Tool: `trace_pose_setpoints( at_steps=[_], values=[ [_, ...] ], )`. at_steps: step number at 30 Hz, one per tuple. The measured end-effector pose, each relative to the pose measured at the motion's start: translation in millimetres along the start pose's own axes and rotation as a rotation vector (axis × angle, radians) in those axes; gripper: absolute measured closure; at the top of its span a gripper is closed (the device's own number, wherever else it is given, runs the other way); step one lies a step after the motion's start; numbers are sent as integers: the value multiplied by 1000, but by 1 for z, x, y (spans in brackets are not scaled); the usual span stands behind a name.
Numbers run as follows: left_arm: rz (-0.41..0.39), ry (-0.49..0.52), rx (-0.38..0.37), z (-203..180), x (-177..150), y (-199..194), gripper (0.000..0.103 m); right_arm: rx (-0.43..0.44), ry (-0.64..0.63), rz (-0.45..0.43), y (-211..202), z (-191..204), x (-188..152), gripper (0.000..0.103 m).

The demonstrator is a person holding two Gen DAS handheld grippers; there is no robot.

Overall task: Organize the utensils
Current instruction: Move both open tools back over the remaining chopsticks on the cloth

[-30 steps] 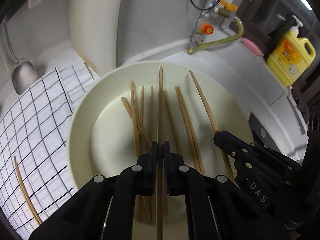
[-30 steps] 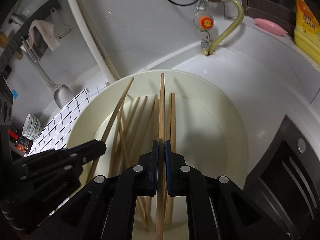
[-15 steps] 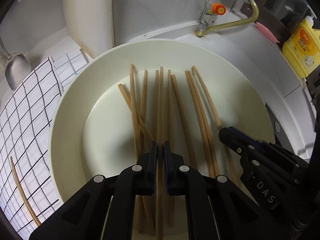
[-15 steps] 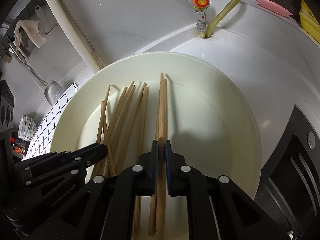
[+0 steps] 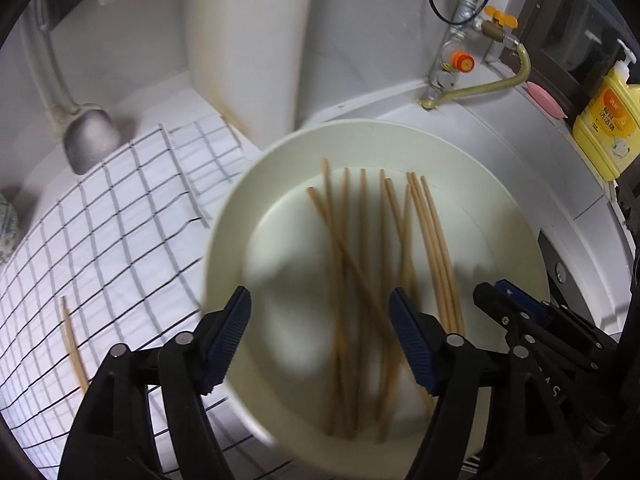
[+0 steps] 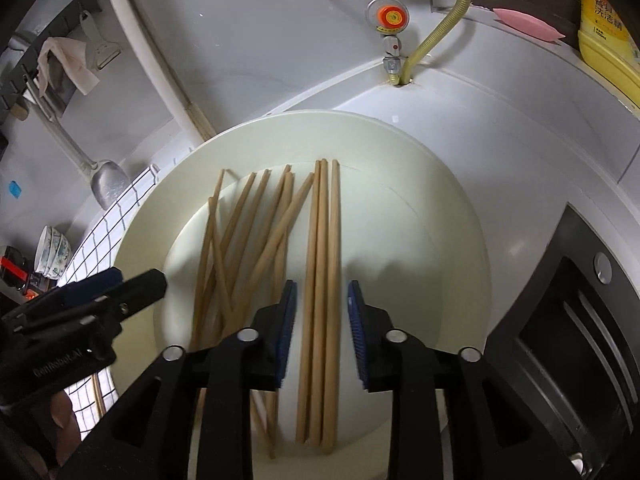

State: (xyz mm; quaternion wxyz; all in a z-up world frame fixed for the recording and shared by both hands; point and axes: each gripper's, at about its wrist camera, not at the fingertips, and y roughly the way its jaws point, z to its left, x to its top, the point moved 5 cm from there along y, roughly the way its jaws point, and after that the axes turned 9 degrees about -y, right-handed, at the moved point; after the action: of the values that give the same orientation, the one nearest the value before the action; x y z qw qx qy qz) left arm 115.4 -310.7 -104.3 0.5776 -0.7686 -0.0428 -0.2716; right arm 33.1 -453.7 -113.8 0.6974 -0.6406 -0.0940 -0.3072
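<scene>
Several wooden chopsticks (image 5: 360,248) lie in a cream plate (image 5: 232,216); they also show in the right wrist view (image 6: 320,248) in the same plate (image 6: 452,216). My left gripper (image 5: 320,336) is open wide and empty above the plate's near left part. My right gripper (image 6: 322,320) is open and empty, its jaws either side of a tight group of three chopsticks lying flat. One lone chopstick (image 5: 74,346) lies on the checked cloth (image 5: 100,224) left of the plate. The left wrist view is blurred.
A gas valve with a yellow hose (image 6: 436,28) stands behind the plate. A yellow detergent bottle (image 5: 608,112) and pink soap (image 5: 544,98) are at the right. A metal ladle (image 5: 88,140) hangs at the left. A patterned bowl (image 6: 52,250) sits far left. A dark stove edge (image 6: 580,320) is at the right.
Both grippers opened and let go of the chopsticks they held, which now lie in the plate. The left gripper has shifted left and pulled back.
</scene>
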Motion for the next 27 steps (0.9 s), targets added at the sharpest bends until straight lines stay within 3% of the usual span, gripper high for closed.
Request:
trace_pose_setpoints(
  at_steps=[14, 27],
  values=[
    [-62, -68, 44, 68, -28, -66, 29, 35, -81, -24, -36, 63, -19, 68],
    [-97, -230, 158, 185, -72, -108, 27, 165, -259, -36, -36, 176, -37, 63]
  ],
)
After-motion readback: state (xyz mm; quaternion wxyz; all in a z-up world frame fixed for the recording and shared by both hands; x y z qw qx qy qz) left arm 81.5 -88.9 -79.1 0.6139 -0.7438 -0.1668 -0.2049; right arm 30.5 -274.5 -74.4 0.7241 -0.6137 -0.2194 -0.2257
